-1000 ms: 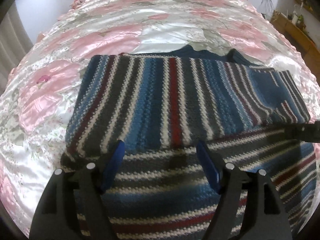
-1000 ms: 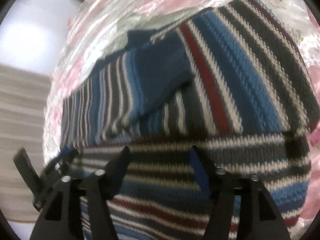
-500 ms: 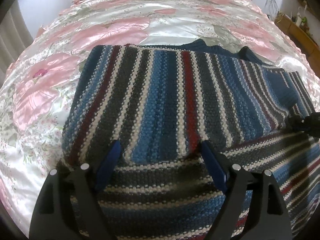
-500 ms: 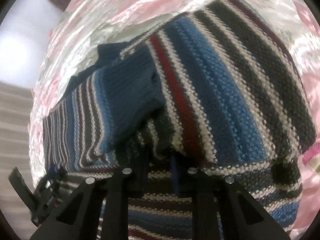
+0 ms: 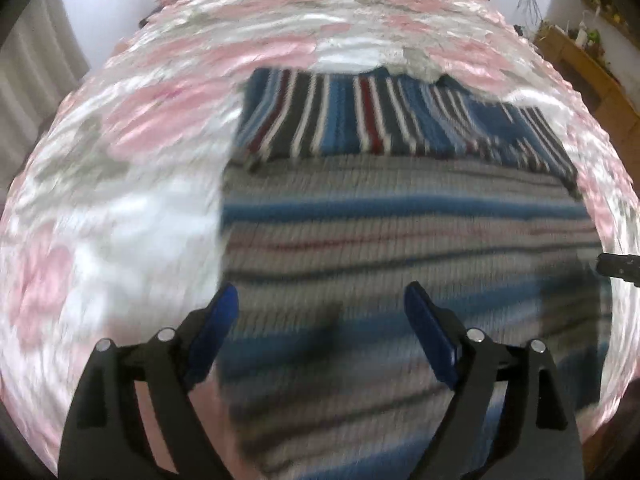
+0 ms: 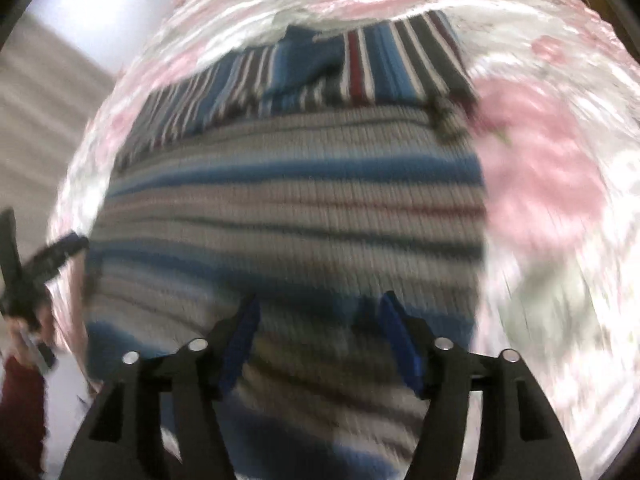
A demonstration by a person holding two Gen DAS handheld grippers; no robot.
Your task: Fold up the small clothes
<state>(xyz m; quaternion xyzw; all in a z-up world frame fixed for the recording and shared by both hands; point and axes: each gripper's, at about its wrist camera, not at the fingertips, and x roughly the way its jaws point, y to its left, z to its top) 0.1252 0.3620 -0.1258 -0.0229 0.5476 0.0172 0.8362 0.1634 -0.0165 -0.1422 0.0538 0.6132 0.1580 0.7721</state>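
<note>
A striped knit sweater (image 5: 400,220) in blue, grey, white and dark red lies flat on the bed, its sleeves folded across the far part (image 5: 380,128). The same sweater (image 6: 288,208) fills the right wrist view. My left gripper (image 5: 322,306) is open above the near part of the sweater, at its left edge, with nothing between its fingers. My right gripper (image 6: 318,314) is open too, over the near part toward the right edge. Both views are blurred by motion. The tip of the right gripper (image 5: 618,266) shows at the right edge of the left view.
A shiny pink and white floral bedspread (image 5: 132,152) lies under the sweater on all sides. A wooden shelf with small items (image 5: 580,52) stands at the far right. A curtain (image 6: 36,92) hangs to the left. The left gripper (image 6: 36,268) and a dark red sleeve (image 6: 20,408) show at left.
Both grippers have pulled back toward the near end of the sweater and risen. The right gripper, shut on the knit half a second ago, has opened and let go. The folded sleeves stay in place.
</note>
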